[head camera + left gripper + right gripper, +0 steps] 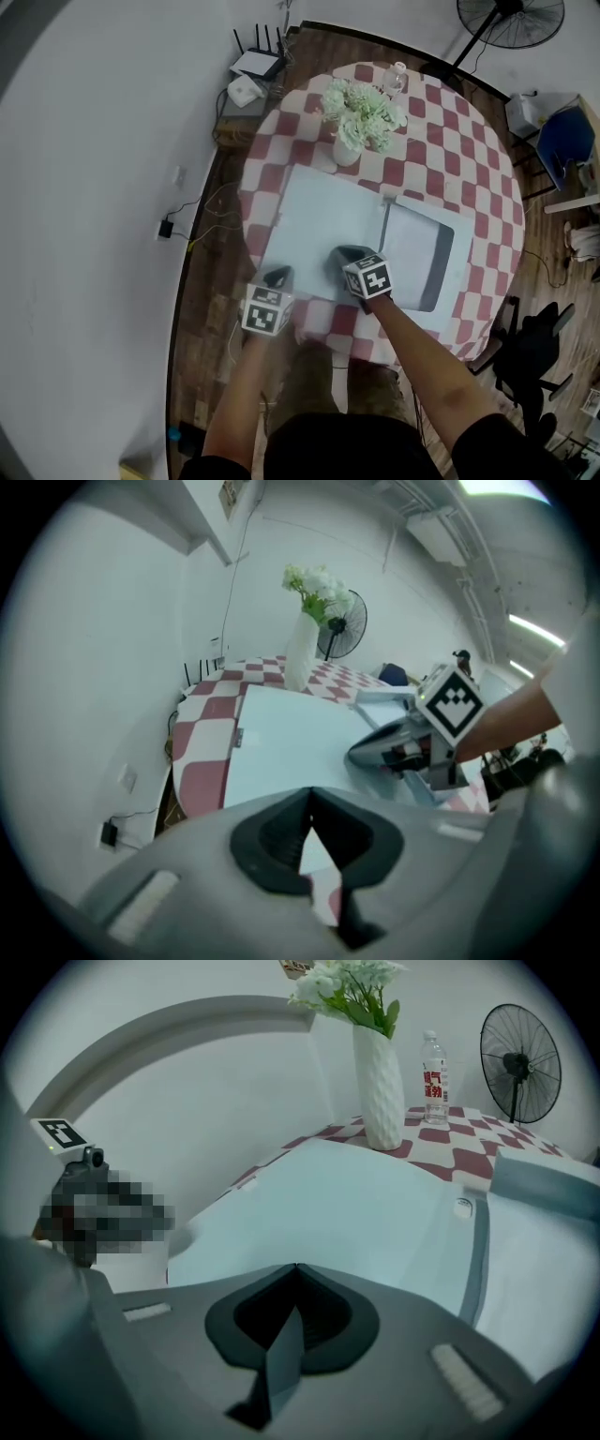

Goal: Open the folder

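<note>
A pale blue folder (pixel 319 225) lies spread open on the round checked table (pixel 469 122). Its cover is flat on the left and a dark-edged sheet (pixel 417 248) shows on the right. My right gripper (pixel 345 255) rests over the near middle of the folder (pixel 356 1213), its tips (pixel 295 1267) meeting with nothing seen between them. My left gripper (pixel 277 275) hovers at the folder's near left corner, jaws shut (pixel 309 794) and empty. In the left gripper view the right gripper (pixel 361 754) sits on the pale cover (pixel 291 733).
A white vase of flowers (pixel 349 141) stands just beyond the folder, with a water bottle (pixel 396 80) behind it. Routers (pixel 255 64) sit on a low stand at the far left. A fan (pixel 511 19) and a black chair (pixel 534 347) stand to the right.
</note>
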Motion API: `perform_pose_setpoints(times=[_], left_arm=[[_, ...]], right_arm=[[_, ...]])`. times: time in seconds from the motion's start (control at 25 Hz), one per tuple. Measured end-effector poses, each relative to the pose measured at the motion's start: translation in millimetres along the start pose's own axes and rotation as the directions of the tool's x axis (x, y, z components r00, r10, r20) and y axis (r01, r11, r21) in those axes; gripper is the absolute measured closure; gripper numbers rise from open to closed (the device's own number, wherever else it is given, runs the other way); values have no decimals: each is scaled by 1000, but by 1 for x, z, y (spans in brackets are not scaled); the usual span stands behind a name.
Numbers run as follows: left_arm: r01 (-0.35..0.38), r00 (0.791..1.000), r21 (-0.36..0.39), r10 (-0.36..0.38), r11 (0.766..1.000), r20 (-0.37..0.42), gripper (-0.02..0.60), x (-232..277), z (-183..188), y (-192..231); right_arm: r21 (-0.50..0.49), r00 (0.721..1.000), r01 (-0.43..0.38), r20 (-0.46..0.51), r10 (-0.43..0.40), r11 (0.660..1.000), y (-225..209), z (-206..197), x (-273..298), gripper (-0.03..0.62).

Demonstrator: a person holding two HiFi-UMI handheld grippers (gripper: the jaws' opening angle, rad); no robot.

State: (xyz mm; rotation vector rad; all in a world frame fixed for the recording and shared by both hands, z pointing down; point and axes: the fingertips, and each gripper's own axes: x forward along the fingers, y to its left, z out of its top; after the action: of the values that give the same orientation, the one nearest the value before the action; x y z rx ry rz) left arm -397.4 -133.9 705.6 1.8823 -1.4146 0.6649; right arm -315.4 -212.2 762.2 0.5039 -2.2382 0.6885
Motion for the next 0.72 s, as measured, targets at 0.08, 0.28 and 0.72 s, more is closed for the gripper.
perform_pose_setpoints(times=[0.08, 0.28, 0.72], left_arm=[[-19, 1000, 28, 19, 999, 0, 578, 16, 6, 2], [-44, 998, 12, 45, 999, -51, 578, 51, 0, 12], [-31, 996, -156, 43, 987, 75, 578, 45, -4, 11]], right_arm=[[-2, 1000, -16, 11, 16, 1000, 3, 0, -2, 592], [-32, 999, -50, 18, 51, 998, 11, -9, -5, 594], [77, 945, 197, 251, -210, 977, -79, -10, -167, 592]])
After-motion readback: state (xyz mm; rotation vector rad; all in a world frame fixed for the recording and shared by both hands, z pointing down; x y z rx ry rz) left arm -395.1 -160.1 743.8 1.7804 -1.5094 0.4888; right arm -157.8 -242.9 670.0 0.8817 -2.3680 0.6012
